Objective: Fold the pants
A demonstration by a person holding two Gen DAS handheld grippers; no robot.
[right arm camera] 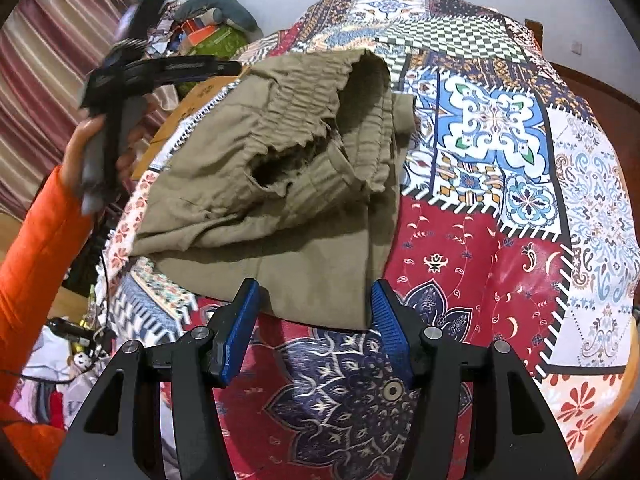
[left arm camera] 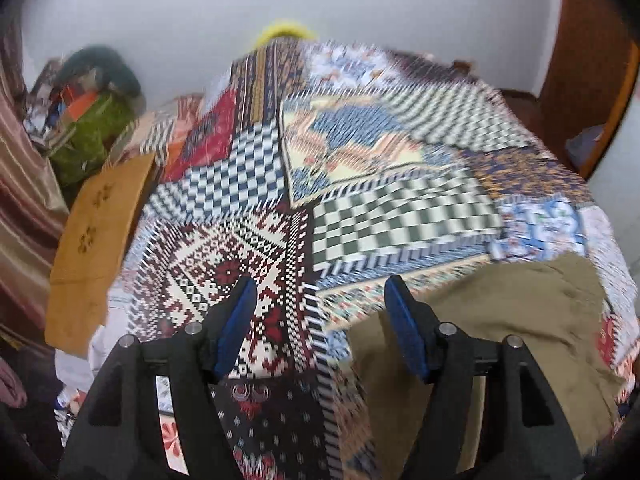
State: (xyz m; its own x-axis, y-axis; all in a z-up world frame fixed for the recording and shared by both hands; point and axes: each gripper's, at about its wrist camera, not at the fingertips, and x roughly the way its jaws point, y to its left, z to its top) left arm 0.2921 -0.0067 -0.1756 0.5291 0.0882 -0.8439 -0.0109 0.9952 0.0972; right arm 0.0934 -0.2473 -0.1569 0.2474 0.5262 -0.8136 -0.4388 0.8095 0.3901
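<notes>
your left gripper (left arm camera: 320, 300): jaws released, pants (left arm camera: 520, 320) beside right finger | your right gripper (right arm camera: 314, 304): jaws apart (nothing pinched), pants hem just ahead between them

A plain white wall (left arm camera: 192, 20) stands behind a table draped in a patchwork cloth (right arm camera: 496, 136) of checks, florals and tile prints. A striped reddish curtain (right arm camera: 60, 40) hangs off the table's left edge, with a heap of clutter (left arm camera: 92, 120) and a brown cardboard piece (left arm camera: 96, 232) beside it. Dark wooden trim (left arm camera: 588, 68) rises past the far right corner.
</notes>
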